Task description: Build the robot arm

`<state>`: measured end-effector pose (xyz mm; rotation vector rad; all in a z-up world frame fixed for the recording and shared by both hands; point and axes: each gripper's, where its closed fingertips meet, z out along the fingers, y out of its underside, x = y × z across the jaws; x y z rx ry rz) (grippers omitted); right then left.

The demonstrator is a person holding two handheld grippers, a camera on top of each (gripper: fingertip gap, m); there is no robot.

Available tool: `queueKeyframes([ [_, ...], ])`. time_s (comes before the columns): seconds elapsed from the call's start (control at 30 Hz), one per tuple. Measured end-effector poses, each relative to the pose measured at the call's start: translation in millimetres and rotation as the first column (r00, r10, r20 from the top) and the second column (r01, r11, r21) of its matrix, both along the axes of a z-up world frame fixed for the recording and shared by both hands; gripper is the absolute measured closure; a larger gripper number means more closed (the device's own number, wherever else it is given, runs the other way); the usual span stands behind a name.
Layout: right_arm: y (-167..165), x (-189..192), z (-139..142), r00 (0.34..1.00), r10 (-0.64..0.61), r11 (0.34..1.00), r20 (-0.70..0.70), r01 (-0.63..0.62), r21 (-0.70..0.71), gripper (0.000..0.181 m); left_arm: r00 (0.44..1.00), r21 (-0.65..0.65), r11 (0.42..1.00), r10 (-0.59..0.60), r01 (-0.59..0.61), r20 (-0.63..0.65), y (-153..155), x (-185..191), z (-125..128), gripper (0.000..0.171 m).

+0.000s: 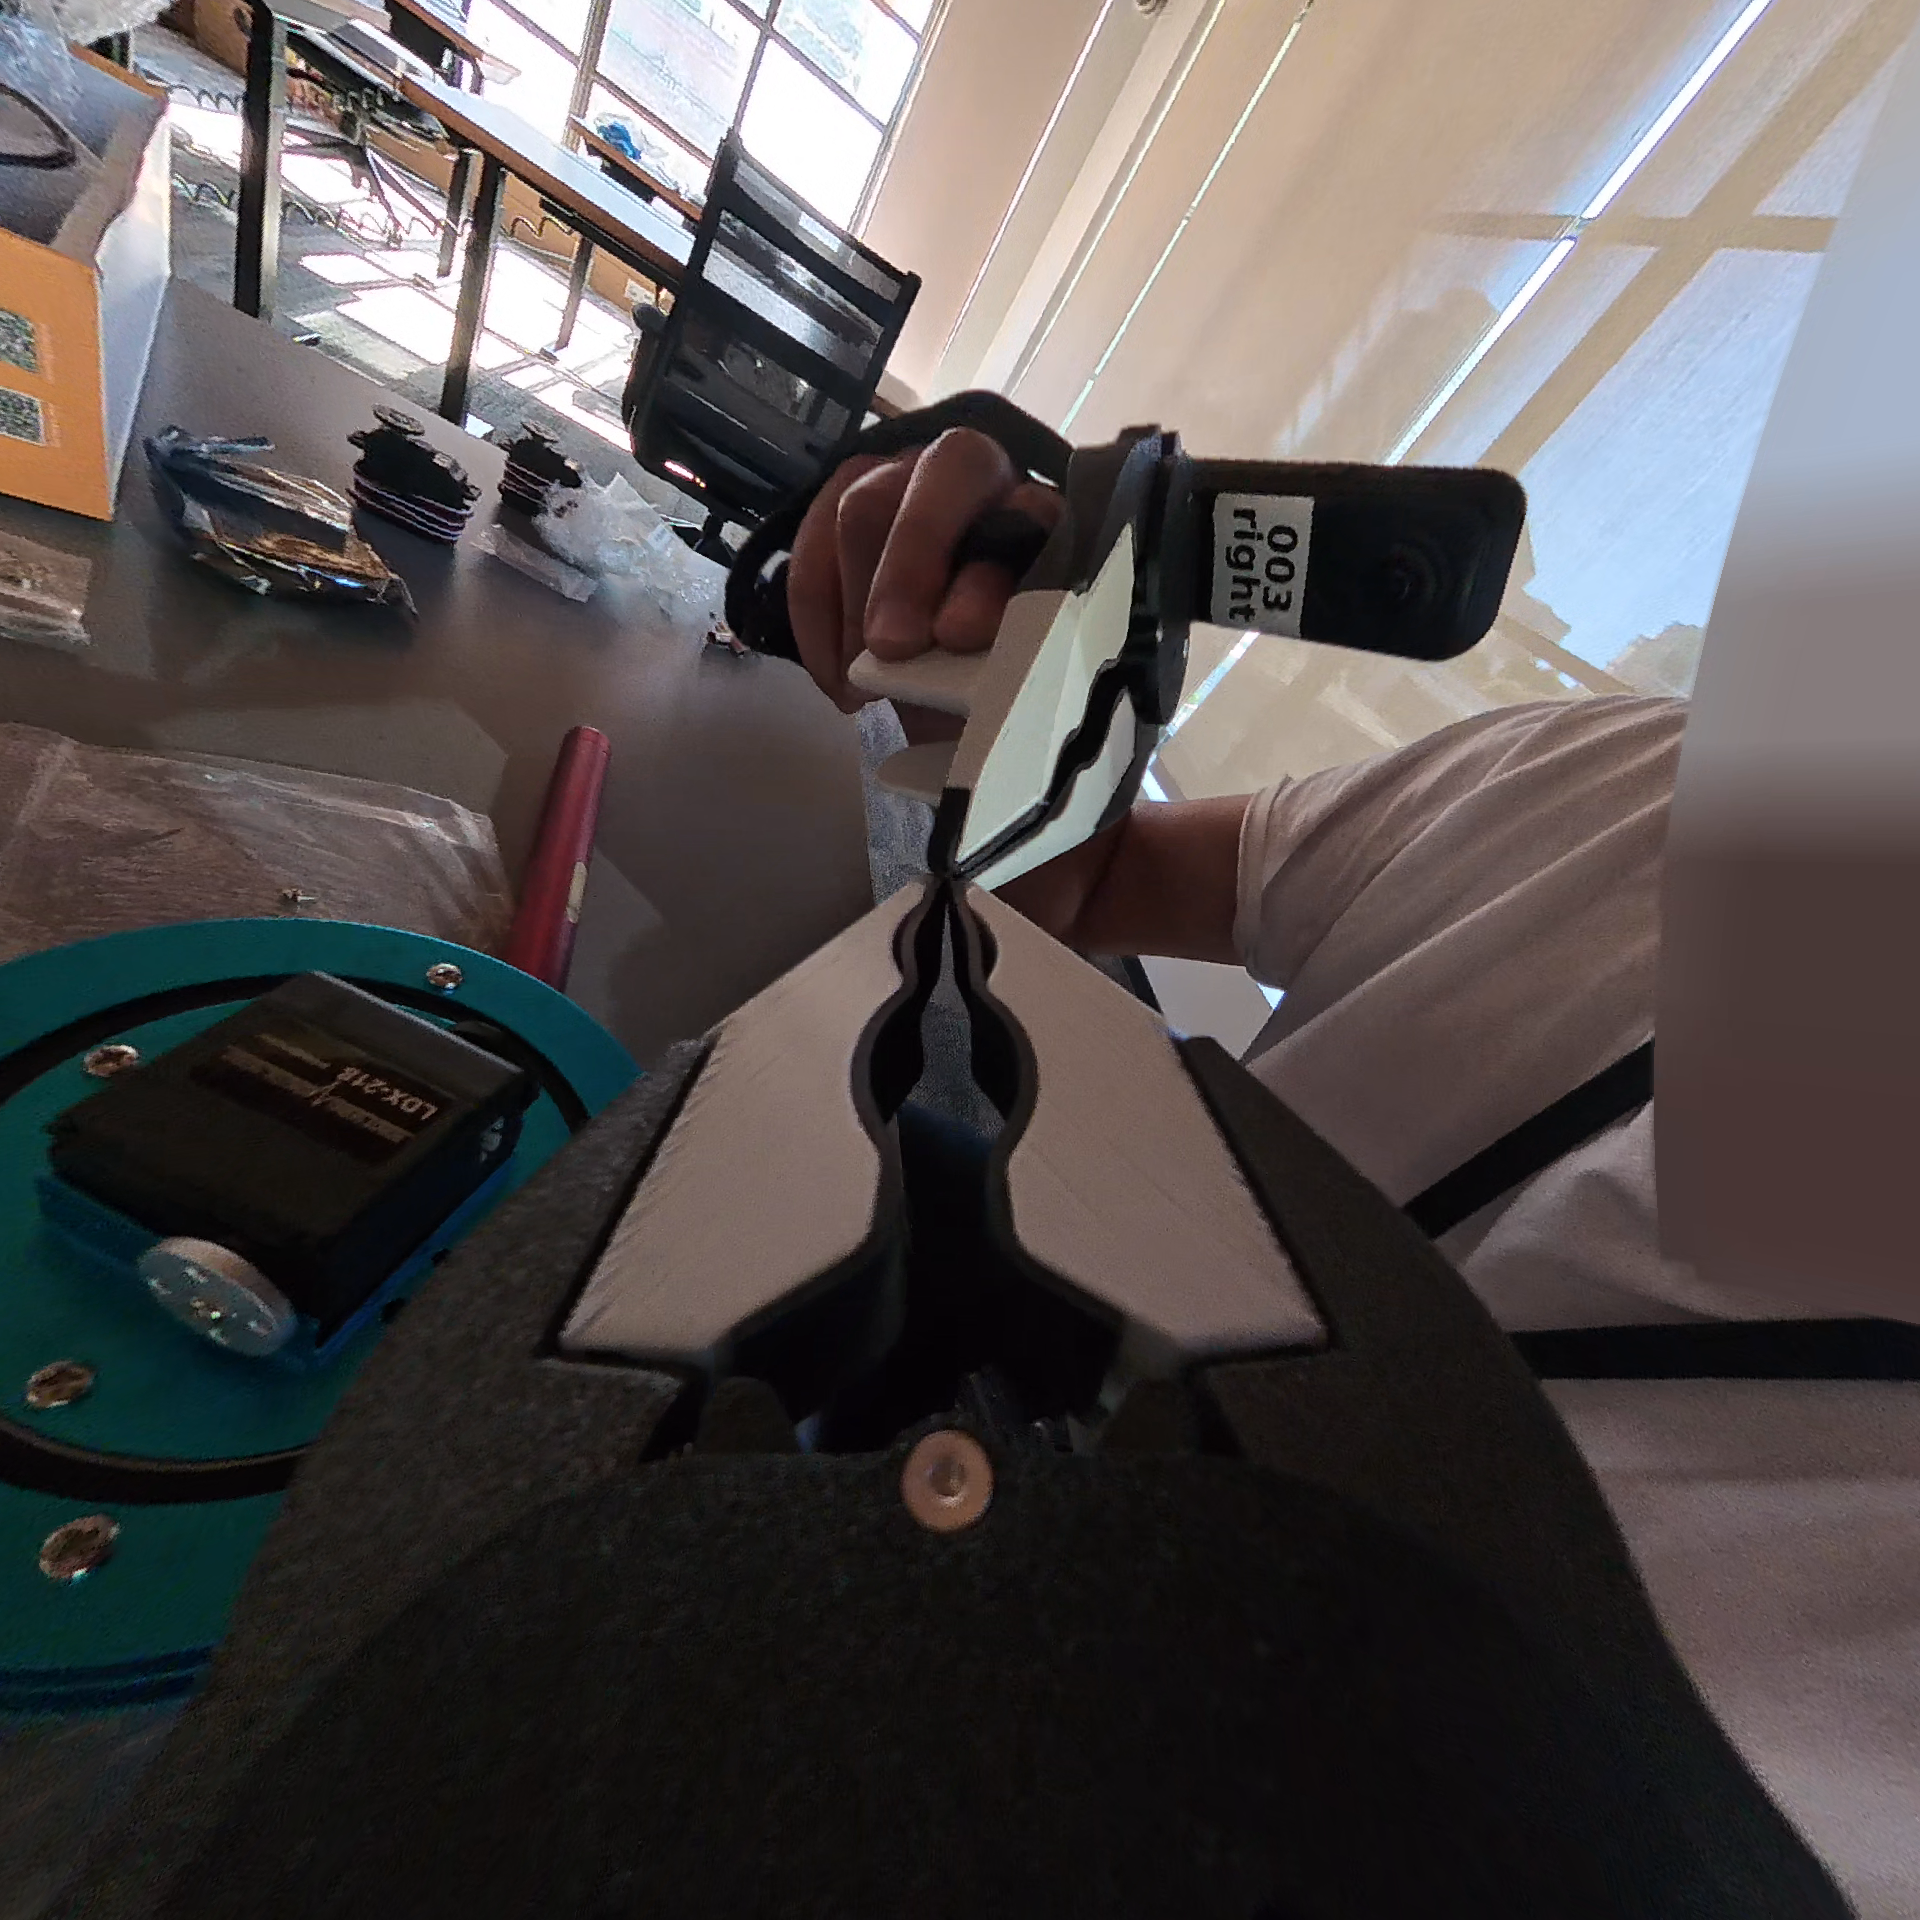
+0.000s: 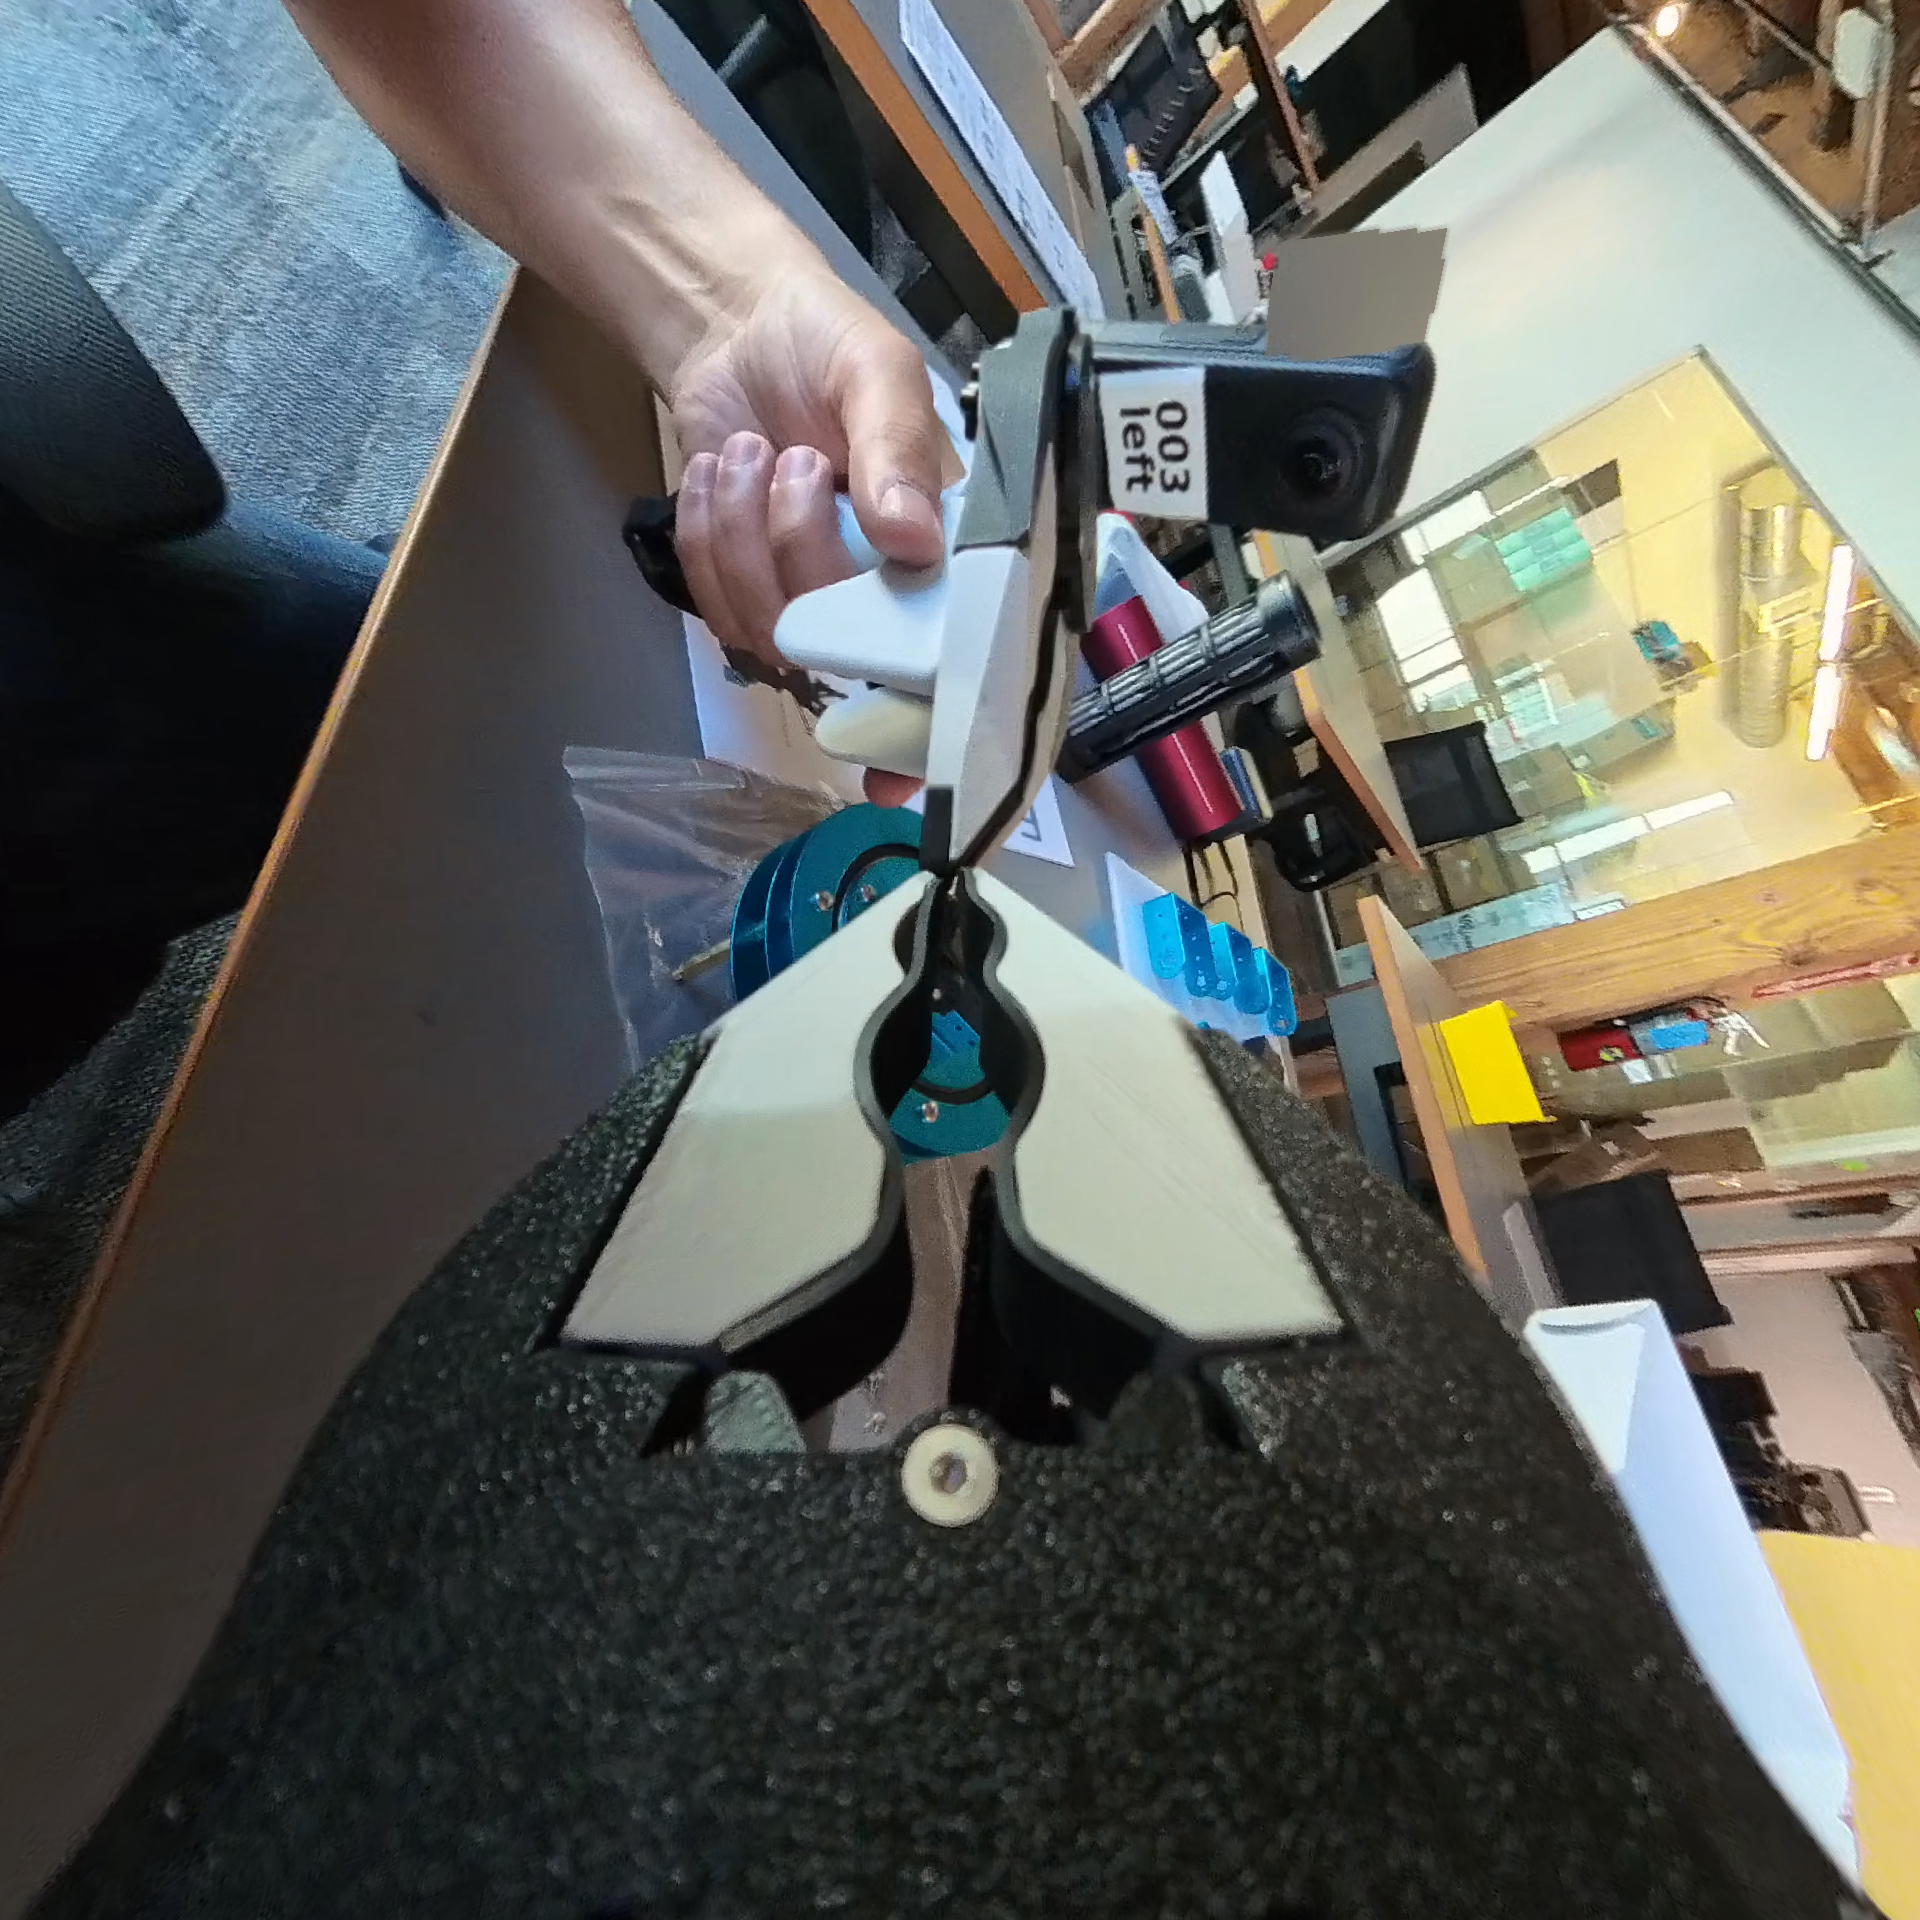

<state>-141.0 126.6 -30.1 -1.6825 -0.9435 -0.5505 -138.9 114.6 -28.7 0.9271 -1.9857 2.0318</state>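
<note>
My left gripper (image 1: pixel 948 896) is shut, its two white fingers meeting at the tip. My right gripper (image 2: pixel 948 883) is shut too. Both are held above the grey table (image 1: pixel 665 748) and meet tip to tip: the right gripper (image 1: pixel 956 864) comes down onto the left tips in the left wrist view, and the left gripper (image 2: pixel 940 854) comes down onto the right tips in the right wrist view. A tiny glint shows where the tips meet; I cannot tell what it is. A teal round plate (image 1: pixel 566 1029) carrying a black servo (image 1: pixel 281 1132) lies below left of them.
A red cylinder (image 1: pixel 561 842) and a clear plastic bag (image 1: pixel 208 831) lie by the plate. Black servos (image 1: pixel 416 478) and an orange box (image 1: pixel 62 364) stand farther back. Blue brackets (image 2: pixel 1216 966) and a black ribbed handle (image 2: pixel 1184 675) lie beyond. A person's arms hold both grippers. The grippers are tip to tip, or close to it.
</note>
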Motion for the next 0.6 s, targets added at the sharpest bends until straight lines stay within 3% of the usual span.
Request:
queueKeyframes([
  [0.2, 7, 0, 1, 0.997, 0.053, 0.996, -0.053, -0.057, -0.066, 0.18, 0.996, -0.012, 1.0, -0.007, 0.008, 0.086, 6, -5, 4, 0.161],
  [0.27, 8, -4, 3, 0.993, 0.082, 0.994, -0.08, -0.088, -0.067, 0.18, 0.994, -0.005, 1.0, 0.009, -0.009, 0.109, 8, -5, 4, 0.171],
  [0.6, 15, -7, 4, 0.984, 0.132, 0.986, -0.118, -0.143, -0.091, 0.18, 0.991, -0.094, 0.996, 0.006, 0.007, 0.13, 15, -8, 5, 0.171],
])
